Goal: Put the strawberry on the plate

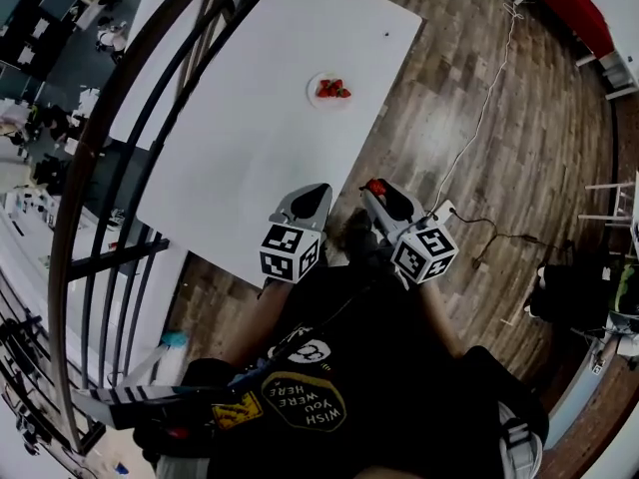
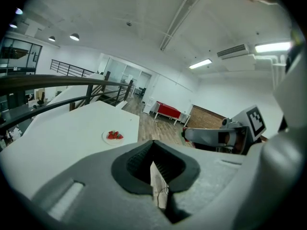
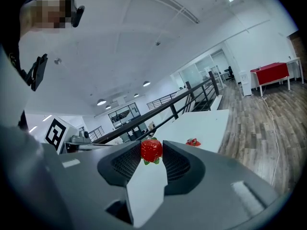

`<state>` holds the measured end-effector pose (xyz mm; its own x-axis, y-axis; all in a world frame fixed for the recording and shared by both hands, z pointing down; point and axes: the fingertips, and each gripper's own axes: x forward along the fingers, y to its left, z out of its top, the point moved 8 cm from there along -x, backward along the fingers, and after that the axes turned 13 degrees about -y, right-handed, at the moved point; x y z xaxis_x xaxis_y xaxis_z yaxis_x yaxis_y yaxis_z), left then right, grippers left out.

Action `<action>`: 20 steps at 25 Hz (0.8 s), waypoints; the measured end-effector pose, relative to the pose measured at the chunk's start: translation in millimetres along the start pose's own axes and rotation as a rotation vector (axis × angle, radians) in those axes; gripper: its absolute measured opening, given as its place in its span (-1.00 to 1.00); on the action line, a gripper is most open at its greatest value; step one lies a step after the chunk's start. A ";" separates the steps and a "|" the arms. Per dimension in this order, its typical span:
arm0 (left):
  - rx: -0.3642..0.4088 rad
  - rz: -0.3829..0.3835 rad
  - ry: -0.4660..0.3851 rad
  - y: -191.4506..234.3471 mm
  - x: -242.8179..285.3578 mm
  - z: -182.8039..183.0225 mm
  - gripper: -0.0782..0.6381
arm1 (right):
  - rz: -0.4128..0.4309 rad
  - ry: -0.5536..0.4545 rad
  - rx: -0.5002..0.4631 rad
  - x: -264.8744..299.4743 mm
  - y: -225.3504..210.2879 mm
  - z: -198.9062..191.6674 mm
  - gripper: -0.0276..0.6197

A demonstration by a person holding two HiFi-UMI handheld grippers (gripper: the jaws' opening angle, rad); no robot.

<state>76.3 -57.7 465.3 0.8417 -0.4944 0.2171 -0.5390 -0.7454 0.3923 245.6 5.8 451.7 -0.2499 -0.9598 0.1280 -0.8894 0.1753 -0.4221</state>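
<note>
Big open loft w/ wood floor, black stair railing on the far-left side of the plate. Long white counter fills the middle; the plate sits on it towards the far end, nothing else around it.

Both tools hang at the counter's near edge, well short of the plate. Left hand-held gripper: jaws pressed together, nothing in them, its own view confirms that. Right hand-held gripper, off the counter's near corner & over the floor, is pinching a strawberry right at the pad tips, leaves down.

The plate already carries a small heap of strawberries approx. in its centre.

What I'd worry about:
- Grip is at the very tips, so a jolt on the long carry to the plate could pop the berry out; from here it'd land on the floor, not the counter.
- Squeeze harder to compensate & the fruit bruises.
- Plate is small, heap sits mid-plate: release on top of it & the berry may roll off the rim.
- Come in low & the jaws could shove the plate, which looks light.
</note>
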 end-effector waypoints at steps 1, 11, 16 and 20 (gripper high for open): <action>0.000 0.011 0.005 0.4 8.4 -0.2 -0.77 | 0.010 0.004 0.003 3.9 -8.4 2.0 -0.47; 0.021 0.132 -0.049 -23.1 90.8 10.8 -0.77 | 0.181 0.031 -0.011 31.3 -85.3 43.9 -0.47; 0.054 0.218 -0.047 -32.1 115.0 17.1 -0.77 | 0.238 0.030 -0.013 35.8 -125.4 66.7 -0.47; 0.068 0.294 -0.056 -39.7 118.8 24.5 -0.77 | 0.272 0.036 0.003 41.0 -150.1 77.5 -0.47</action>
<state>196.8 -97.8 453.6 0.6473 -0.7158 0.2620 -0.7617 -0.5939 0.2591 398.6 -76.9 450.8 -0.4928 -0.8692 0.0411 -0.7865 0.4248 -0.4482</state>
